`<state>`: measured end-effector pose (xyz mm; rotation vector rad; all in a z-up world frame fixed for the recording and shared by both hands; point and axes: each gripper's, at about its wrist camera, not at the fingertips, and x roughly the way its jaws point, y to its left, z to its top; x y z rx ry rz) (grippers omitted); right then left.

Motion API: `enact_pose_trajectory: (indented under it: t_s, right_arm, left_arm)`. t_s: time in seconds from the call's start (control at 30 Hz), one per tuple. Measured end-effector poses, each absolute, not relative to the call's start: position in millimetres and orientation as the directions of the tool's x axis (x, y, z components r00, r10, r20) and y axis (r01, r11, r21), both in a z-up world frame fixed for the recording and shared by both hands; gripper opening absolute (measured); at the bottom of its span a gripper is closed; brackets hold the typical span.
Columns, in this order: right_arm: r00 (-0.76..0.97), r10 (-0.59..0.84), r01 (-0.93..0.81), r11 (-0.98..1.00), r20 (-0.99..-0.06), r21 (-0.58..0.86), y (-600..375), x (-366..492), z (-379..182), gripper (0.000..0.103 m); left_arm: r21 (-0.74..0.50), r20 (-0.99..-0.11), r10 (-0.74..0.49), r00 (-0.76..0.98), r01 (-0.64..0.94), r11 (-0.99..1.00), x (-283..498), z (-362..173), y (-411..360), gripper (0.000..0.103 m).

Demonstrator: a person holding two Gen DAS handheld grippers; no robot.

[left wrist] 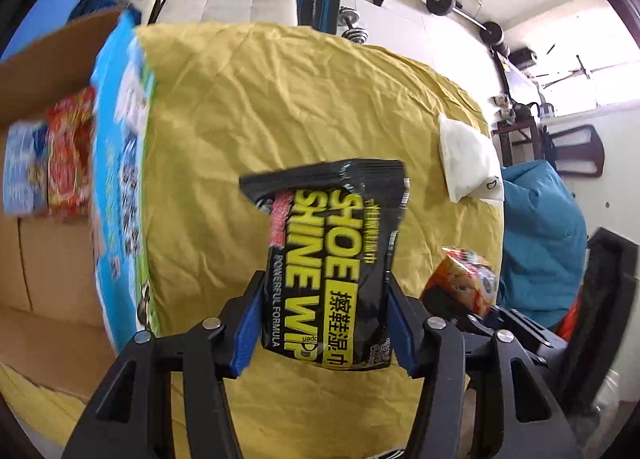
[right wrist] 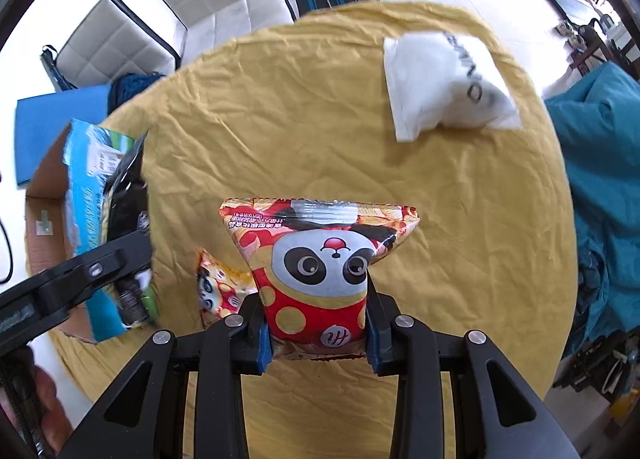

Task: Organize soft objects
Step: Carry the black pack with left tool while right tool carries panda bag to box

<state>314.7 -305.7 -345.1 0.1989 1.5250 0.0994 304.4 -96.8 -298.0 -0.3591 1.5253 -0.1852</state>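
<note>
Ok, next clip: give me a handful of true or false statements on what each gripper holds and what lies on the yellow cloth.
1. The left gripper is shut on the black shoe shine wipes pack. True.
2. The right gripper is open with nothing between its fingers. False: it is shut on the red panda-print snack bag.
3. A white plastic pouch lies on the yellow cloth. True.
4. The cardboard box holds no packets. False: a red packet and a pale blue packet show inside.
5. A second panda-print bag lies on the cloth. True.
</note>
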Motion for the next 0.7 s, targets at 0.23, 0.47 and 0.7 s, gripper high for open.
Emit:
enact_pose_trajectory:
  t_s: [0.23, 0.47, 0.7]
  right_arm:
    - [-0.037, 0.153, 0.078, 0.986, -0.988, 0.15, -314, 296, -389, 0.037]
    - [-0.064, 0.133, 0.098, 0.987, -0.989, 0.126, -327, 290, -408, 0.037]
    - [-0.046, 0.146, 0.115, 0.984, -0.988, 0.14, -336, 290, -405, 0.037]
  left_arm:
    - [-0.308, -0.949, -0.312, -0.043, -0.082, 0.948, 285, -340, -105, 0.051]
    - [-0.244, -0.953, -0.252, -0.168, -0.071, 0.967, 287, -401, -115, 0.055]
    - [-0.266, -0.95, -0.274, -0.152, -0.071, 0.961, 294, -398, -123, 0.047]
